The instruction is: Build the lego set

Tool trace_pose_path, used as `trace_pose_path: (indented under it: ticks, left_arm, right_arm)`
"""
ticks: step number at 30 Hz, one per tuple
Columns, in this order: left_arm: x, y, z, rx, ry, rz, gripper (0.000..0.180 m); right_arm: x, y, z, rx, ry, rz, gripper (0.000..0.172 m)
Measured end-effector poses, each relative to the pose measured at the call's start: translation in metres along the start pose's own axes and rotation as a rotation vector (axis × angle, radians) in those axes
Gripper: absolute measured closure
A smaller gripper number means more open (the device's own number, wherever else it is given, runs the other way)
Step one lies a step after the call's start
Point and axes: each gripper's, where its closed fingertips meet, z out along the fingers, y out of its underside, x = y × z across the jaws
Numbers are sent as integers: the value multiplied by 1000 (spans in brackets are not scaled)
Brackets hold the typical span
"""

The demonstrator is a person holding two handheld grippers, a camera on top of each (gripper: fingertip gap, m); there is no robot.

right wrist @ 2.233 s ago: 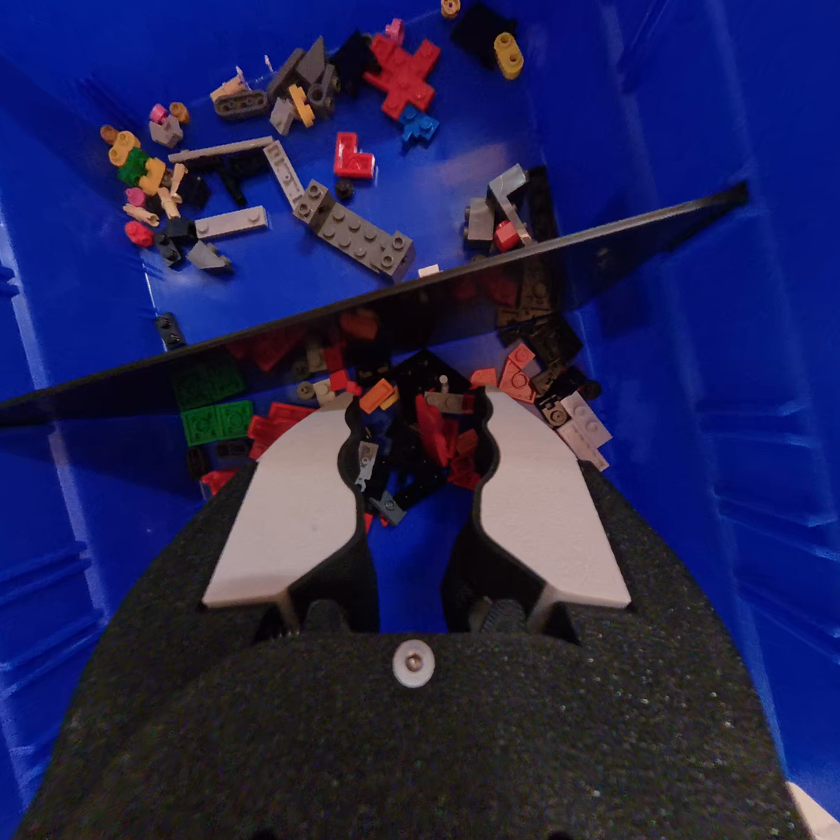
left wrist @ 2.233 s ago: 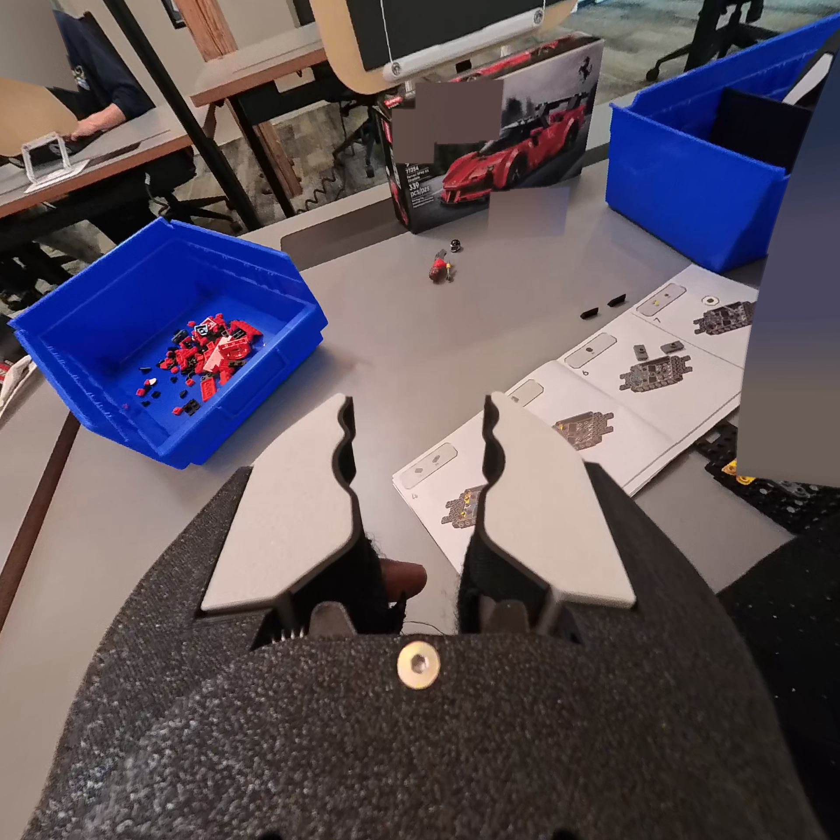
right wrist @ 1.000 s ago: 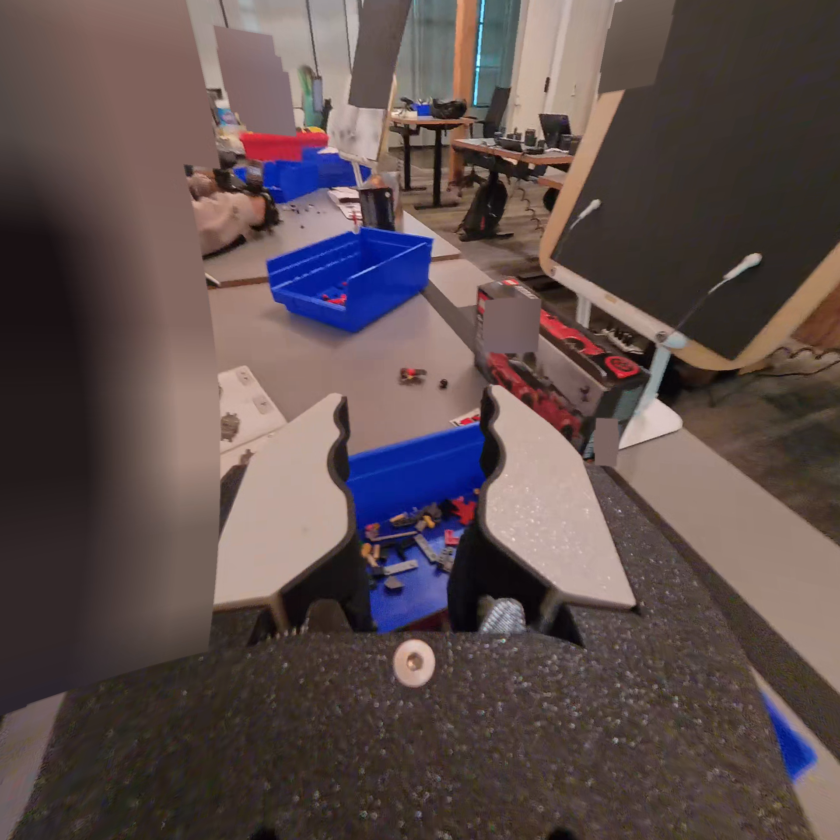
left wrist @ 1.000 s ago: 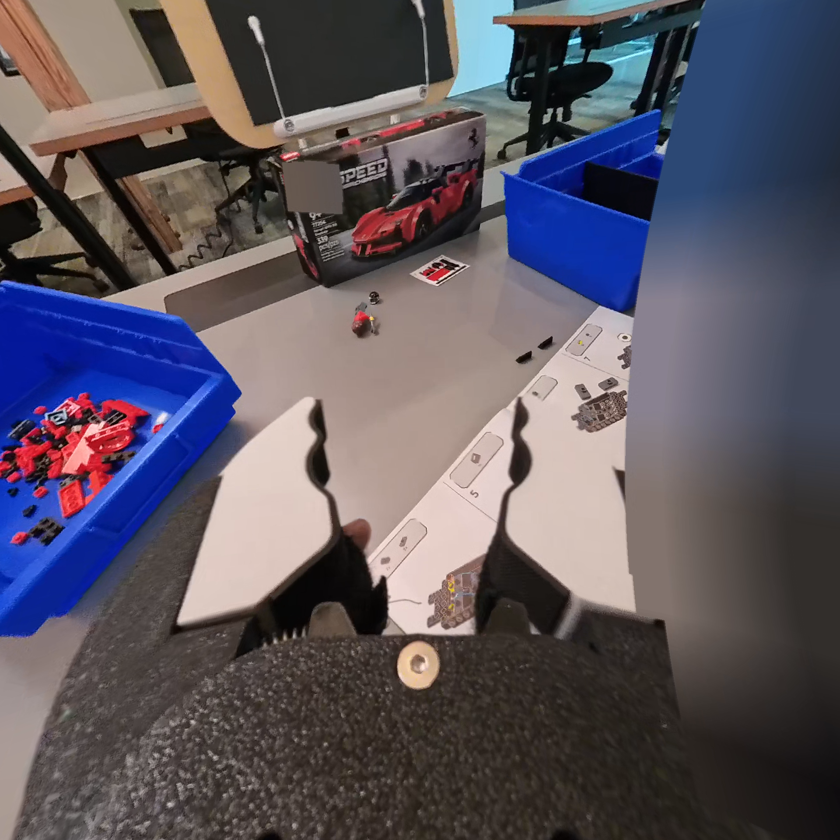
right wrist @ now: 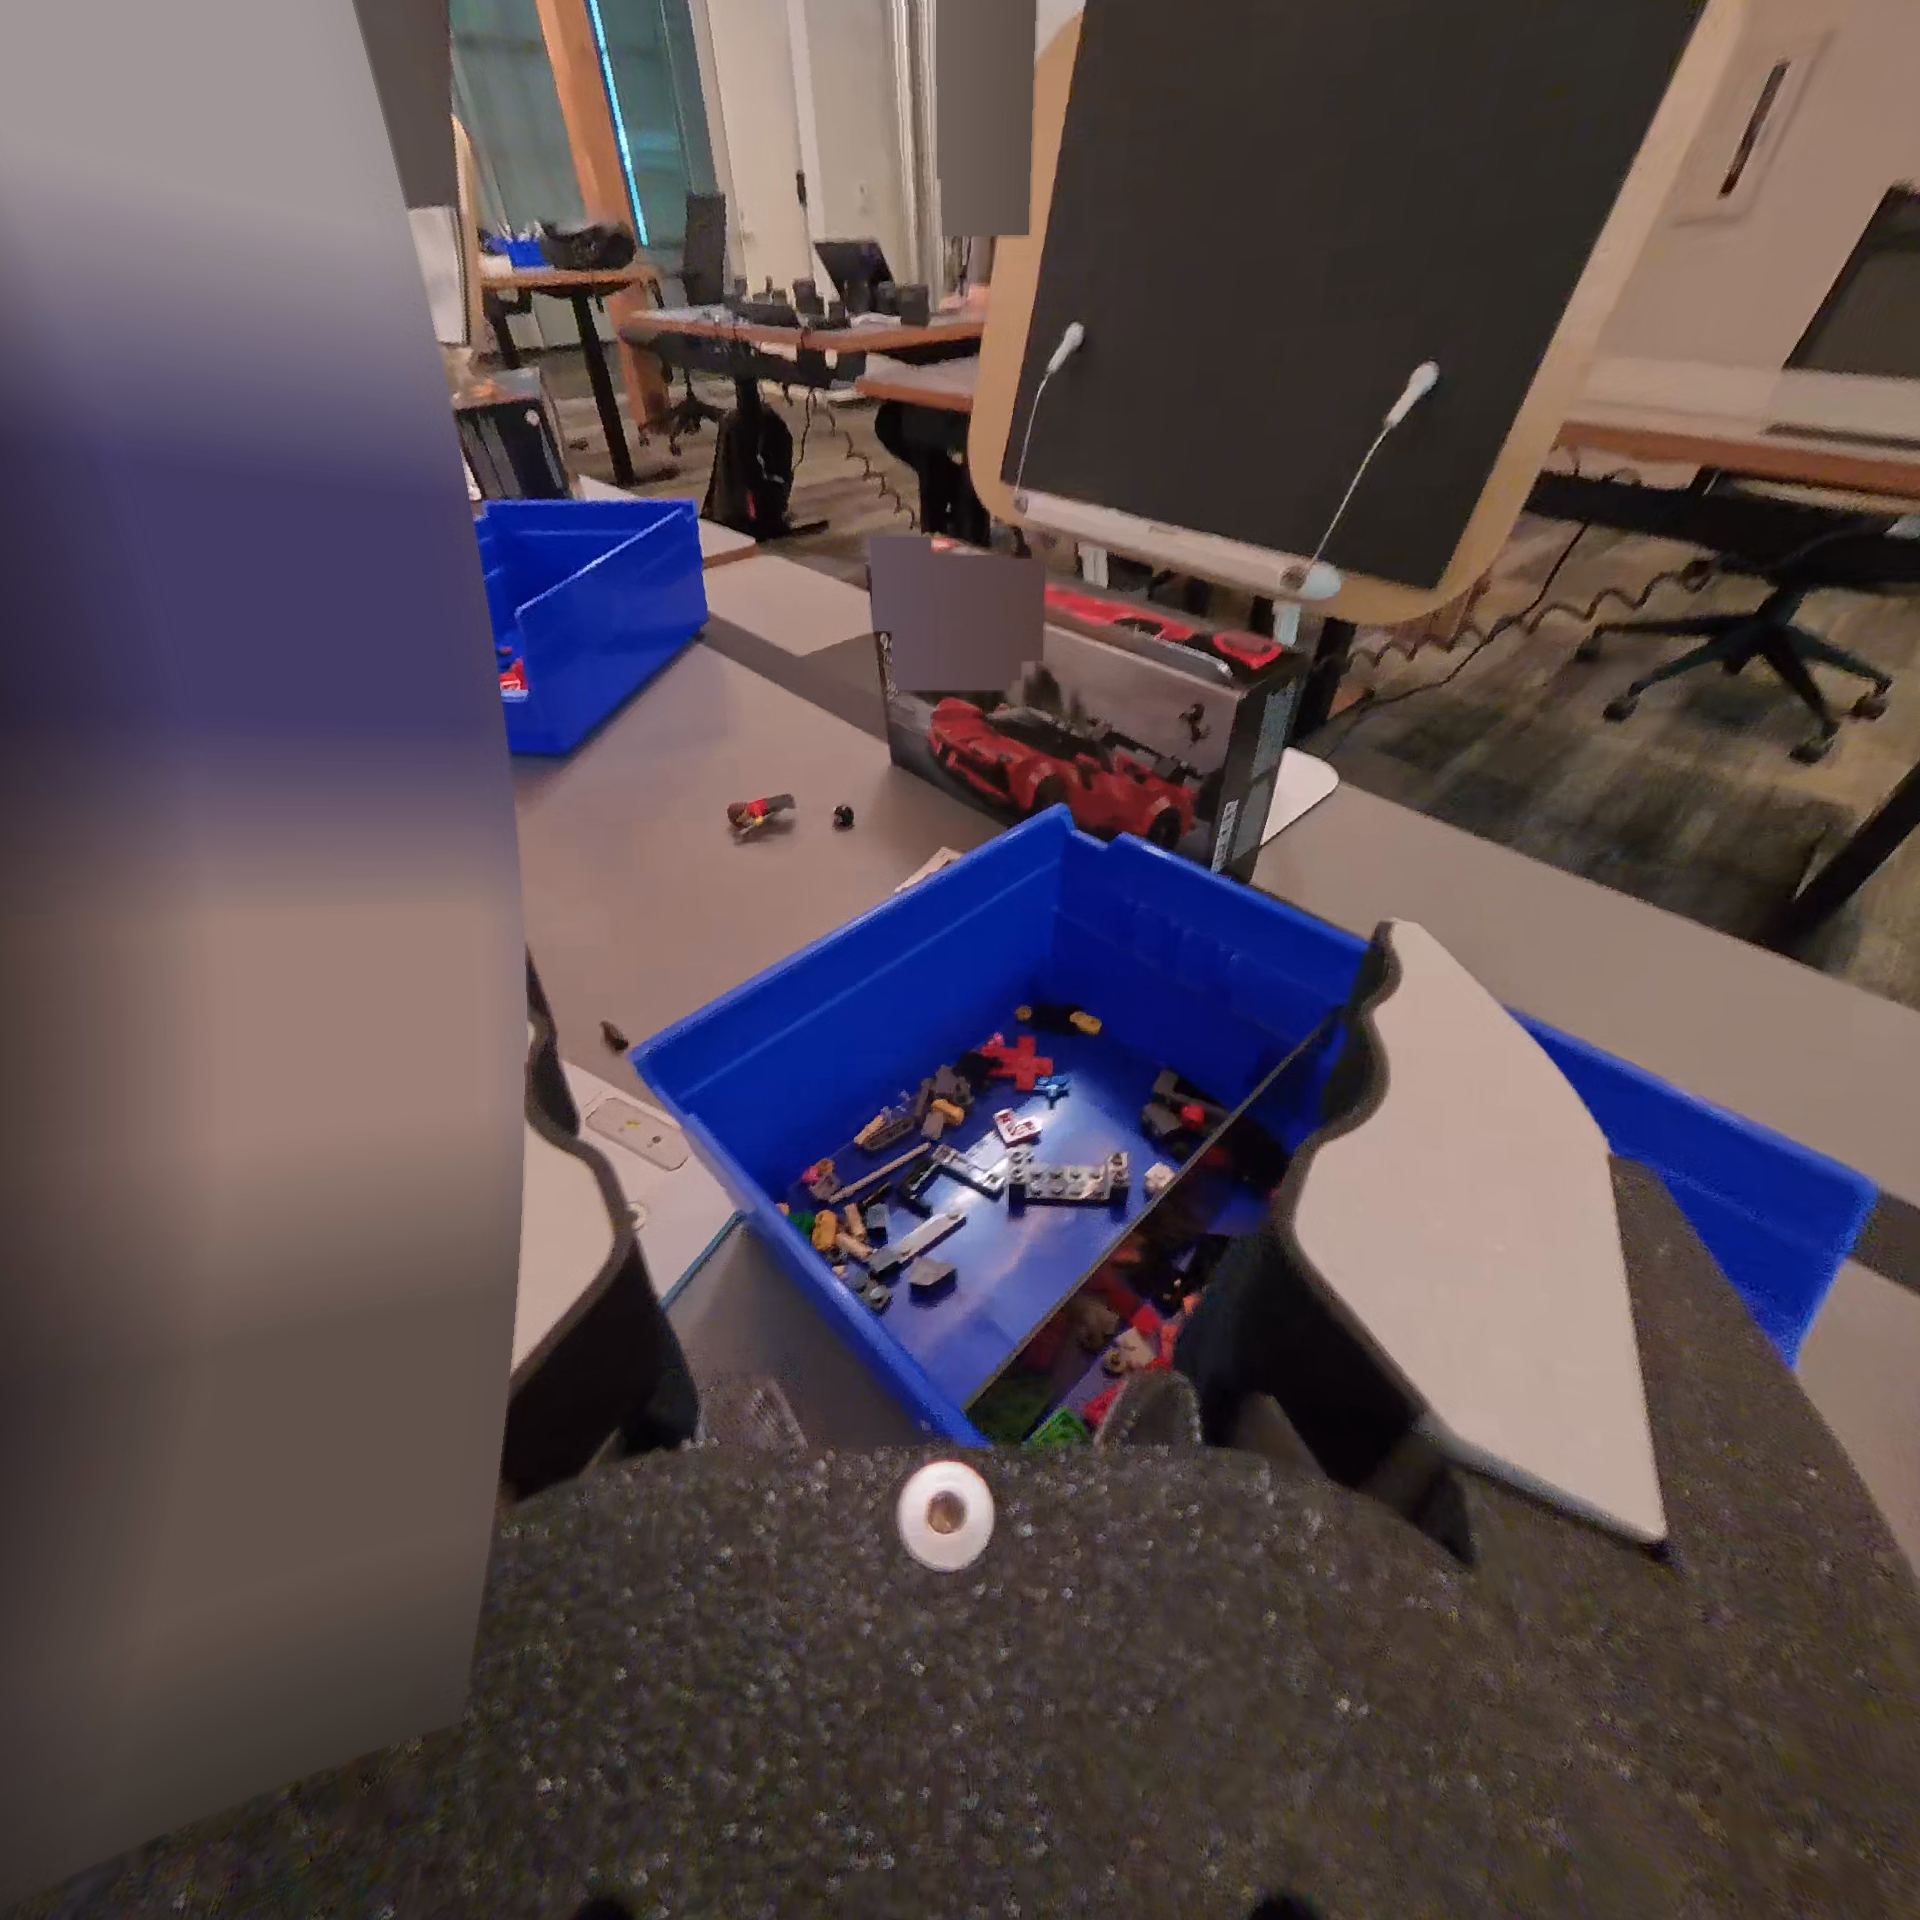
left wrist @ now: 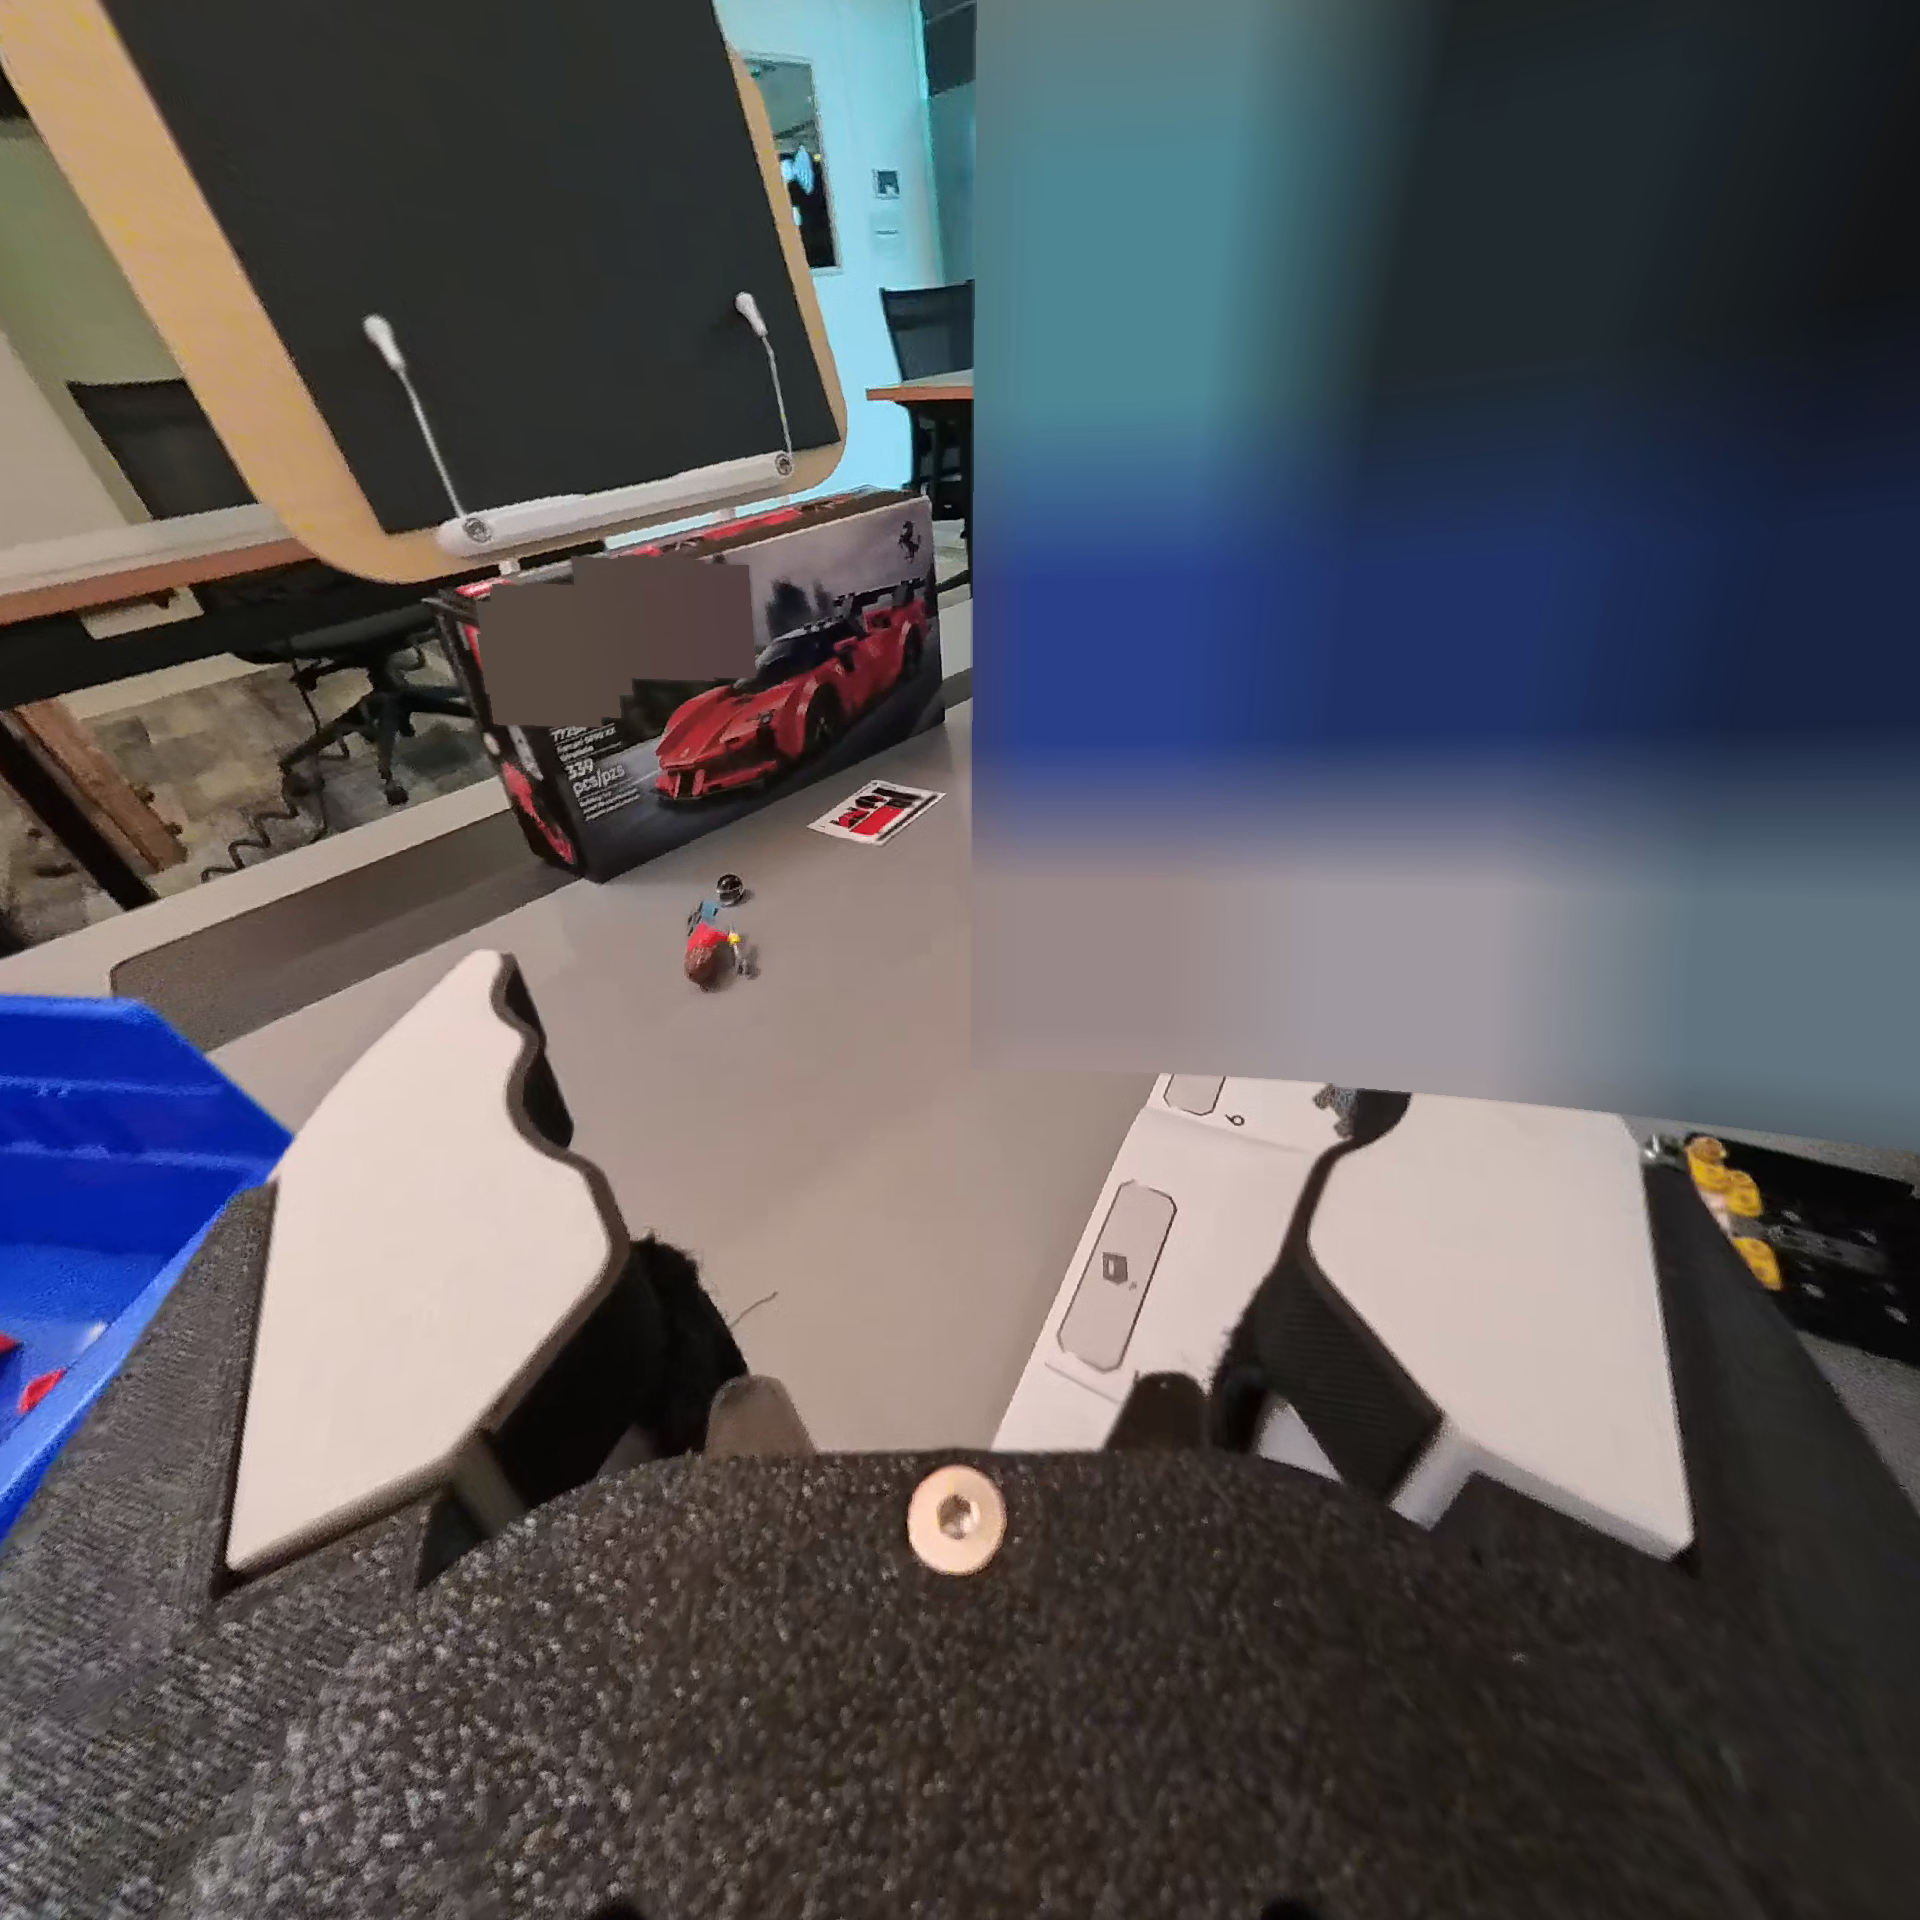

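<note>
Left tongs (left wrist: 935,1049) spread wide, grasping nothing, above the grey worktop (left wrist: 831,1143); instruction booklet (left wrist: 1132,1247) under the right finger. Right tongs (right wrist: 956,997) released, bare, over a divided blue bin (right wrist: 862,997) of loose bricks (right wrist: 1039,1174) (mixed colours).

Black speckled foam body, pale grey wavy-edged fingers (left wrist: 436,1236), silver screw (left wrist: 956,1519) on each gripper

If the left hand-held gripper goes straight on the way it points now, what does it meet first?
Probably the small toy figure lying on the grey table, and behind it the car-picture box. The left hand-held gripper is wide open and holds nothing; depth is unclear.
</note>
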Motion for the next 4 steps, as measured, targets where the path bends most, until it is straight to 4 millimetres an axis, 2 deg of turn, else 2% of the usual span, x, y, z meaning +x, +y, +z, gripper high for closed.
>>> trace_pose_path:
  ticks: [1,3,4]
  left_arm:
    - [1,-1,3,2,6,-1,35]
    - [2,-3,10,-3,6,-5,35]
    - [3,-3,12,-10,5,-4,35]
  right_arm:
    - [2,-2,-1,17,-2,-14,36]
    - [4,-6,-2,45,-39,-50,54]
    - [8,-7,-2,51,-37,-64,55]
